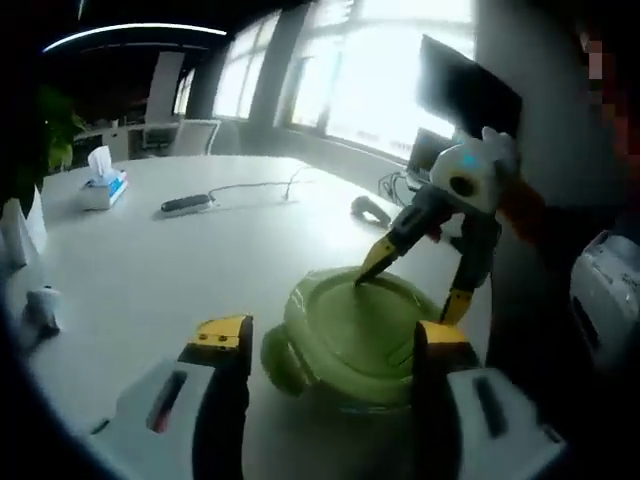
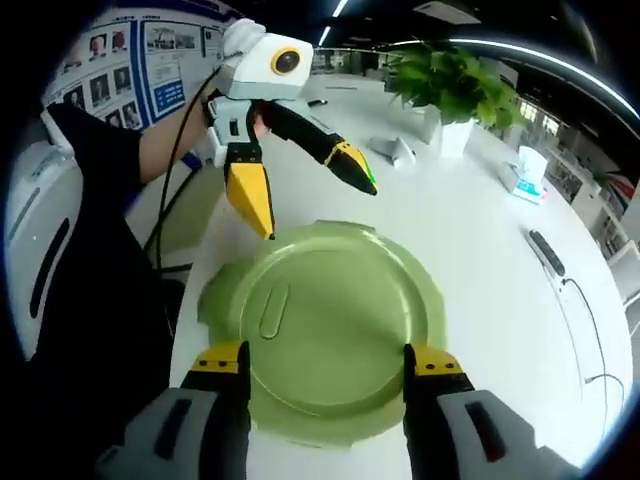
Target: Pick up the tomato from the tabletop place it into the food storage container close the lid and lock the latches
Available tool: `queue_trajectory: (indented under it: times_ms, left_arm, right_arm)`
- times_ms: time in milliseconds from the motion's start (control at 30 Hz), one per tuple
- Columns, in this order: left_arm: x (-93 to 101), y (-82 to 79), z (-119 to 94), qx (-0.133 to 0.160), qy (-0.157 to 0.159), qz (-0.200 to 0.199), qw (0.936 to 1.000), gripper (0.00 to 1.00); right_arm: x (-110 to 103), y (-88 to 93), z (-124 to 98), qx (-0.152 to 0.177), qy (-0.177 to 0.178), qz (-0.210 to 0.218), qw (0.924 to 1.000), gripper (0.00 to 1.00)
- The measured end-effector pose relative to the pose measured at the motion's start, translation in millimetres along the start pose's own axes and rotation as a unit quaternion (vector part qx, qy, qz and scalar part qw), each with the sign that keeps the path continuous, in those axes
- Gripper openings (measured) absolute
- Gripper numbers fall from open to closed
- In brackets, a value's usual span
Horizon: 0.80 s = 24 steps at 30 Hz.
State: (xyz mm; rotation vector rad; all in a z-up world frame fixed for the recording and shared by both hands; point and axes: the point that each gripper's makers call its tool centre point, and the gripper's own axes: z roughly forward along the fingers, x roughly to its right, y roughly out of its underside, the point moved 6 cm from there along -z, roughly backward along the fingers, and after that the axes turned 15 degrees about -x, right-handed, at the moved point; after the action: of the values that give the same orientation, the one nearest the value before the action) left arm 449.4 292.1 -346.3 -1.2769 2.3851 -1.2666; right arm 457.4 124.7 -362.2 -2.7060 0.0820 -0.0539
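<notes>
White table, bearing green food storage container with lid on, tomato presumably inside, container between wide-open right gripper and wide-open left gripper; step judged latch-locking, next pressing side latch down.

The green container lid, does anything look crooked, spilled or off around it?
Nothing stands out. The green lid sits flat on the container on the white table, with no spill or damage visible. Both claws, left and right, are open around it. Whether the latches are locked cannot be told.
</notes>
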Motion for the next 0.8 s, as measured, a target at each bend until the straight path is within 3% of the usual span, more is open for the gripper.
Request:
queue_trajectory:
  times_ms: [200,567,800]
  left_arm:
    - [-2.7,10.1,4.1,-0.025,-0.012,-0.013,0.9995,0.56]
    - [8.2,9.1,10.7,-0.030,-0.003,-0.011,0.9995,0.56]
    - [6.7,12.4,12.3,-0.085,-0.003,-0.055,0.9949,0.52]
  right_arm:
    - [0.1,3.0,-0.5,0.005,0.004,0.015,0.9999,0.57]
    - [1.5,15.0,-7.0,-0.010,0.003,0.014,0.9999,0.52]
    - [1.0,14.4,-7.5,-0.015,0.007,0.016,0.9997,0.52]
